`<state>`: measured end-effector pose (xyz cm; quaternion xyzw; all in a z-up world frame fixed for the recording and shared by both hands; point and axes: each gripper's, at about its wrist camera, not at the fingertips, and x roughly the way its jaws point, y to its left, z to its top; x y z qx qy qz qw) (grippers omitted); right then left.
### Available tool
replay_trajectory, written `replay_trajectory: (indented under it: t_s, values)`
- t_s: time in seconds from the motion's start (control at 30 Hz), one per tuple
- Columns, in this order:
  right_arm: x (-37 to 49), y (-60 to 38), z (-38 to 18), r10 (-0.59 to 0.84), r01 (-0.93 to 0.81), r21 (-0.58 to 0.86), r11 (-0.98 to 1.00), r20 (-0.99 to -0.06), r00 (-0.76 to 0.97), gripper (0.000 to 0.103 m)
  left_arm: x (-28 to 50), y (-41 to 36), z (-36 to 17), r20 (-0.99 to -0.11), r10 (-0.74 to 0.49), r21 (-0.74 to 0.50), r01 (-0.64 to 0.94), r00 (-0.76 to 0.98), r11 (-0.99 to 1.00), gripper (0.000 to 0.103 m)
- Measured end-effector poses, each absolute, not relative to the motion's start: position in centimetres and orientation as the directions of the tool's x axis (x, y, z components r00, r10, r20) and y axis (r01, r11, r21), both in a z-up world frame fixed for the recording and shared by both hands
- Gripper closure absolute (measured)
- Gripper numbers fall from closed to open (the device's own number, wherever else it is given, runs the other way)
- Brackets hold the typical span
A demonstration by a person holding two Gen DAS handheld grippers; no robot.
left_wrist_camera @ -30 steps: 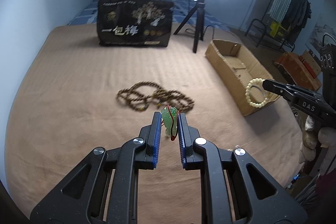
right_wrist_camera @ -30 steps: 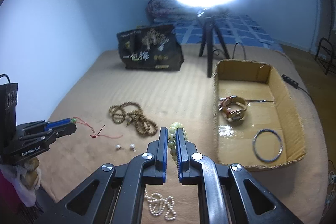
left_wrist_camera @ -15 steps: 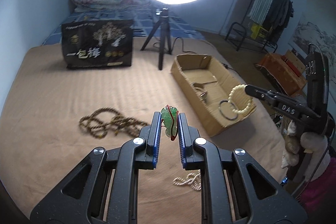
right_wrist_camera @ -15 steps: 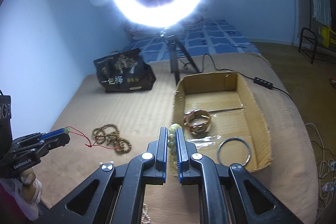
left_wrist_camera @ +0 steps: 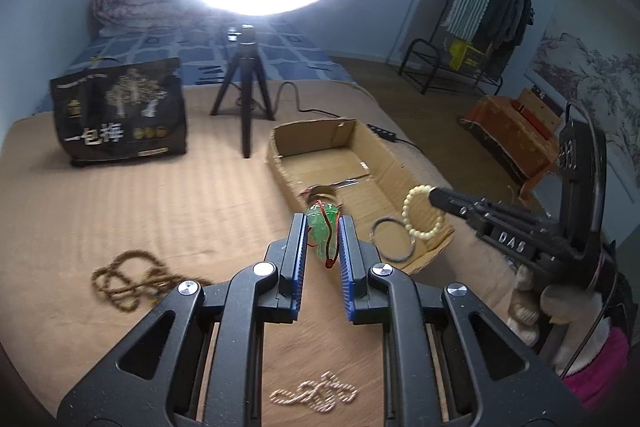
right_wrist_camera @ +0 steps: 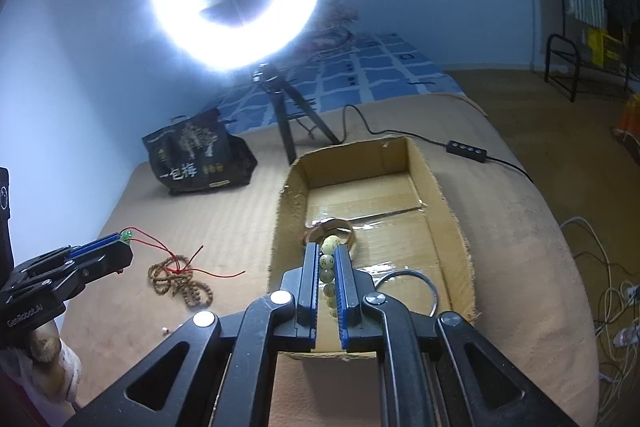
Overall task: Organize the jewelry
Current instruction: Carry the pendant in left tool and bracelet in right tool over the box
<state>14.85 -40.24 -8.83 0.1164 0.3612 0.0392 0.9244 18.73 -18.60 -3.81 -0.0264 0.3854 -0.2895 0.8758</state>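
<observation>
My left gripper (left_wrist_camera: 323,223) is shut on a green pendant (left_wrist_camera: 321,241) whose red cord (right_wrist_camera: 168,253) trails down. It hangs over the bed just short of the cardboard box (left_wrist_camera: 400,167). My right gripper (right_wrist_camera: 326,247) is shut on a cream bead bracelet (right_wrist_camera: 327,261) above the box's near end (right_wrist_camera: 280,227). In the left wrist view the bracelet (left_wrist_camera: 420,213) dangles as a loop from the right gripper (left_wrist_camera: 434,193). In the box lie a metal bangle (right_wrist_camera: 426,283) and a brown band (right_wrist_camera: 344,227). Brown prayer beads (left_wrist_camera: 128,279) and a pearl chain (left_wrist_camera: 316,393) lie on the bed.
A ring light on a tripod (left_wrist_camera: 244,99) and a black printed bag (left_wrist_camera: 120,119) stand behind on the tan bedcover. A cable with a switch box (right_wrist_camera: 466,149) runs past the box's far end. The bed edge drops away right of the box. A clothes rack (left_wrist_camera: 480,27) stands far right.
Both grippers have swung right towards the cardboard box, each keeping its piece. The prayer beads have slid left in both views. The right gripper has come over the box's near end.
</observation>
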Motion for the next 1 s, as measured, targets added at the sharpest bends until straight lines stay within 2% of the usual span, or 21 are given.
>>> replay_trajectory:
  t_s: [0.5, 0.87, 0.9, 1.0]
  values:
    - [16.3, -44.0, -11.8, 0.125, 0.108, 0.274, 0.956, -0.711, 0.693, 0.098, 22.2, -26.3, -6.4, -0.7, -0.522, -0.235, 0.533, 0.488, 0.813, 0.089]
    - [17.2, -44.5, -13.6, 0.11, 0.13, 0.255, 0.958, -0.748, 0.655, 0.096, 23.1, -27.9, -9.1, -0.749, -0.478, -0.209, 0.522, 0.458, 0.827, 0.089]
    - [17.2, -44.6, -13.6, 0.11, 0.132, 0.255, 0.958, -0.749, 0.653, 0.095, 23.2, -27.9, -9.2, -0.752, -0.481, -0.213, 0.524, 0.451, 0.825, 0.089]
    - [17.2, -44.7, -13.7, 0.11, 0.137, 0.258, 0.956, -0.753, 0.649, 0.076, 23.3, -27.8, -9.6, -0.766, -0.469, -0.209, 0.52, 0.439, 0.828, 0.089]
